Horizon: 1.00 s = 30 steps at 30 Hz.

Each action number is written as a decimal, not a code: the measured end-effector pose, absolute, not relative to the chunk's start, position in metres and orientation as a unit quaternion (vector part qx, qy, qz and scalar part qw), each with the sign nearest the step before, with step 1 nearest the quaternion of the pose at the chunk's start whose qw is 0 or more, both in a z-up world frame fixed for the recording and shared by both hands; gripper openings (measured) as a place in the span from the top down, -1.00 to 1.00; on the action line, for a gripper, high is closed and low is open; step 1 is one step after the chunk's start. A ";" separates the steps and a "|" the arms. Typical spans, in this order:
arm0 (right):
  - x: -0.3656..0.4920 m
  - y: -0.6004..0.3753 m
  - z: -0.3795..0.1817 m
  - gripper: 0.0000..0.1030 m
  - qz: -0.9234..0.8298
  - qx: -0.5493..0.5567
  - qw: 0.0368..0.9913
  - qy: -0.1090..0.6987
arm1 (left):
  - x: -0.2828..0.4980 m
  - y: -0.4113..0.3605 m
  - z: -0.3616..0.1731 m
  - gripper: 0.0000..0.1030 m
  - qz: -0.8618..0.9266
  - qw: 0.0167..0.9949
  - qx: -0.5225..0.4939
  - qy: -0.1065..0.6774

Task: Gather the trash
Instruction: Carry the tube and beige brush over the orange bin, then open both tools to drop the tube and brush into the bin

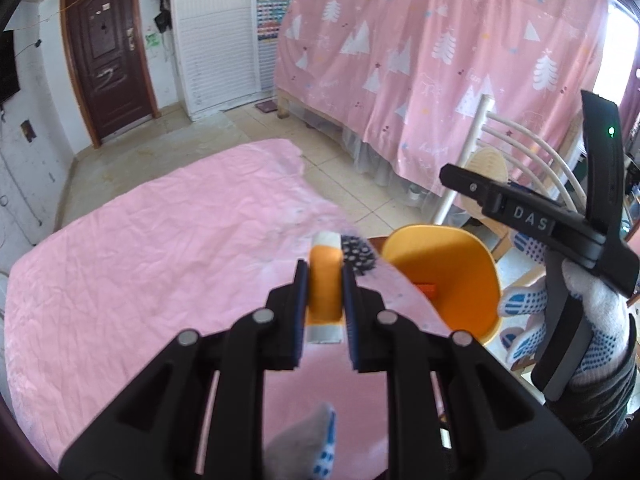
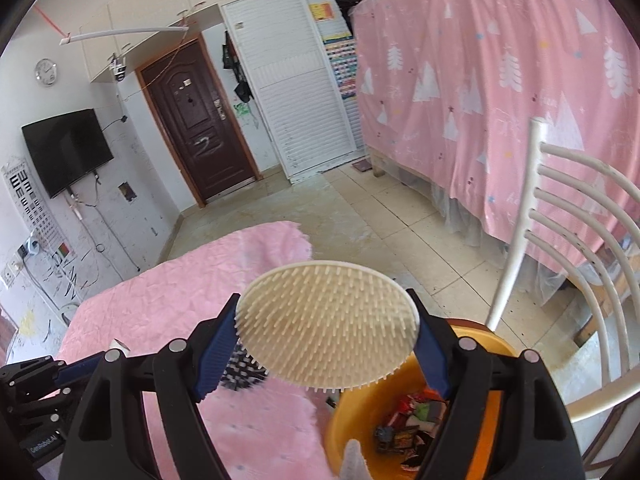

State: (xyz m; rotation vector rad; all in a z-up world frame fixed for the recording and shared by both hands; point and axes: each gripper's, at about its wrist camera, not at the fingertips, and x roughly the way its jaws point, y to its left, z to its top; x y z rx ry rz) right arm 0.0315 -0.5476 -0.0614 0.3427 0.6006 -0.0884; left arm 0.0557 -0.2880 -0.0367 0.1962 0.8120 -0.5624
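My left gripper (image 1: 325, 276) is shut on an orange piece with white ends (image 1: 326, 292), held above the pink-covered table (image 1: 140, 260). A black spotted piece (image 1: 359, 255) lies just beyond it near the table edge. My right gripper (image 2: 326, 344) is shut on a round cream bristle brush (image 2: 326, 326), held above the orange trash bin (image 2: 492, 408). The bin holds several wrappers (image 2: 412, 420). In the left wrist view the bin (image 1: 452, 272) stands right of the table, with the right gripper's body (image 1: 560, 232) above it.
A white slatted chair (image 2: 560, 264) stands right of the bin. A bed draped in pink tree-print cloth (image 2: 500, 100) fills the back right. A brown door (image 2: 200, 120) and white wardrobe (image 2: 296, 80) are at the far wall. A black bristle piece (image 2: 244, 372) lies on the table.
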 end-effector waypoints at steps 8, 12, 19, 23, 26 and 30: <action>0.017 -0.584 -0.090 -0.33 -0.071 0.191 0.929 0.310 | 0.051 -0.335 -0.044 0.69 -0.314 0.856 0.109 0.395; 0.013 -0.592 -0.103 -0.34 -0.066 0.202 0.923 0.320 | 0.050 -0.356 -0.048 0.69 -0.326 0.849 0.119 0.398; 0.008 -0.613 -0.112 -0.37 -0.078 0.224 0.920 0.313 | 0.048 -0.383 -0.055 0.69 -0.346 0.836 0.133 0.405; 0.000 -0.629 -0.112 -0.37 -0.089 0.245 0.917 0.302 | 0.047 -0.398 -0.056 0.70 -0.372 0.824 0.128 0.407; -0.007 -0.637 -0.111 -0.37 -0.098 0.253 0.917 0.292 | 0.044 -0.412 -0.057 0.69 -0.394 0.815 0.123 0.406; -0.016 -0.648 -0.109 -0.37 -0.110 0.262 0.917 0.280 | 0.039 -0.430 -0.059 0.69 -0.413 0.807 0.124 0.403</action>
